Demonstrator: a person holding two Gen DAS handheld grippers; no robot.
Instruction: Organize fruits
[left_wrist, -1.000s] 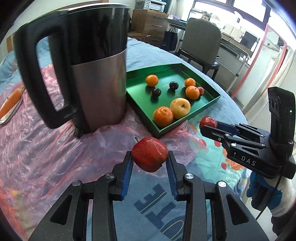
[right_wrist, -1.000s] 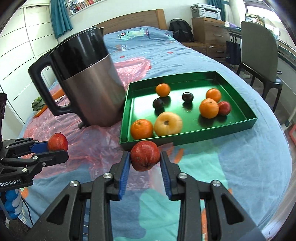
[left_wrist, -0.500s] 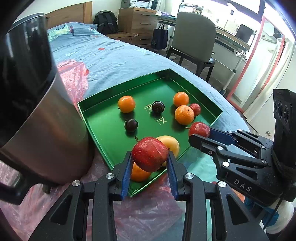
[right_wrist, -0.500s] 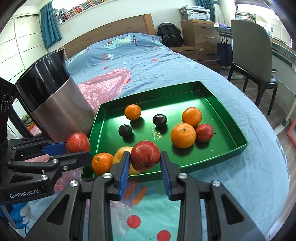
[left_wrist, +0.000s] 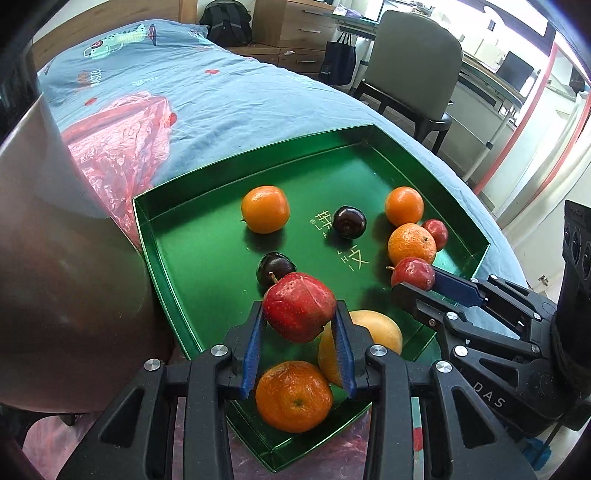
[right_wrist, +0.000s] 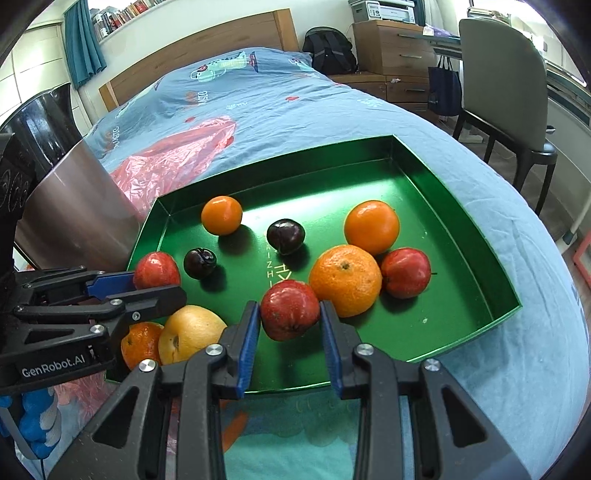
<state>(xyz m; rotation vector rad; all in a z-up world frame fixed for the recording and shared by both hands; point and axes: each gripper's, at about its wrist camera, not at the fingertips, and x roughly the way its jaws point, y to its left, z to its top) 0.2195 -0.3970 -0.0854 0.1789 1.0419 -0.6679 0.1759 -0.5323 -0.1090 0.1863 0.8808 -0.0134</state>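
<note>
A green tray (left_wrist: 177, 236) (right_wrist: 476, 236) lies on the bed and holds several oranges, two dark plums, a small red apple (right_wrist: 405, 272) and a yellow apple (right_wrist: 188, 332). My left gripper (left_wrist: 299, 332) is shut on a red apple (left_wrist: 299, 310) and holds it above the tray's near left part; it also shows in the right wrist view (right_wrist: 157, 271). My right gripper (right_wrist: 290, 330) is shut on another red apple (right_wrist: 290, 308), above the tray's near edge beside a large orange (right_wrist: 345, 280); that apple shows in the left wrist view (left_wrist: 412, 273).
A steel kettle (left_wrist: 55, 258) (right_wrist: 70, 206) stands close against the tray's left side. A pink plastic bag (right_wrist: 173, 158) lies under and behind it. A grey chair (right_wrist: 506, 85) and wooden drawers (right_wrist: 391, 51) stand beyond the bed.
Both grippers have moved forward with their red apples, from beside the tray to above its near part. The kettle has slid to the left edge of both views.
</note>
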